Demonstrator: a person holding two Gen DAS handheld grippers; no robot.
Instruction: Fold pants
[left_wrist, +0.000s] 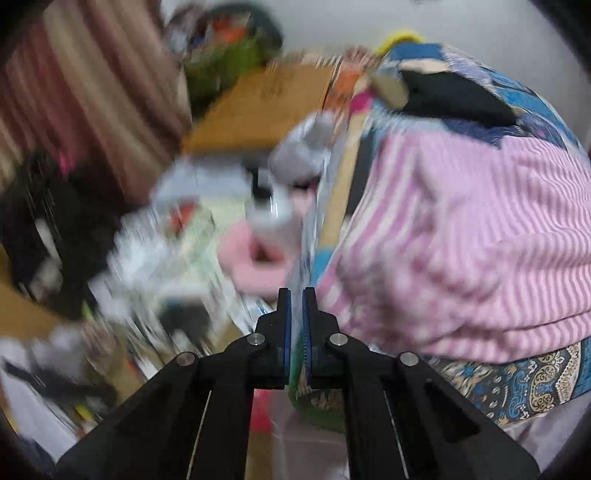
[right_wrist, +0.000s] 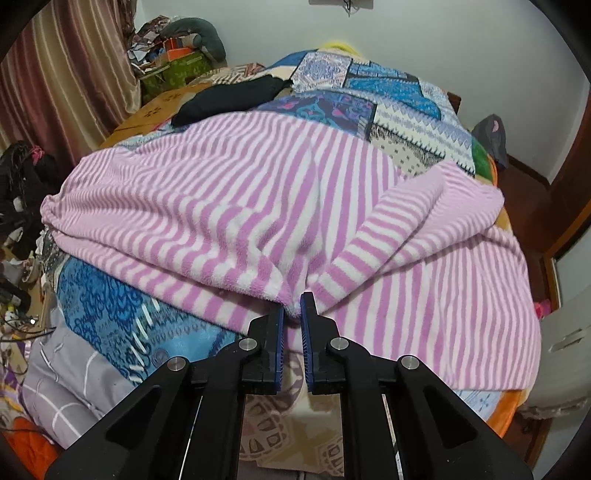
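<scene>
Right tongs pinching the striped pants, left tongs off to the side!

The right gripper (right_wrist: 293, 308) has its tips nipped on a fold of the pink-and-white striped fleece pants (right_wrist: 236, 192), which spread ahead of it over the patchwork quilt (right_wrist: 391, 96). The left gripper (left_wrist: 296, 302) is nearly closed on nothing I can make out, pants just right of its tips, the view heavily blurred.
</scene>
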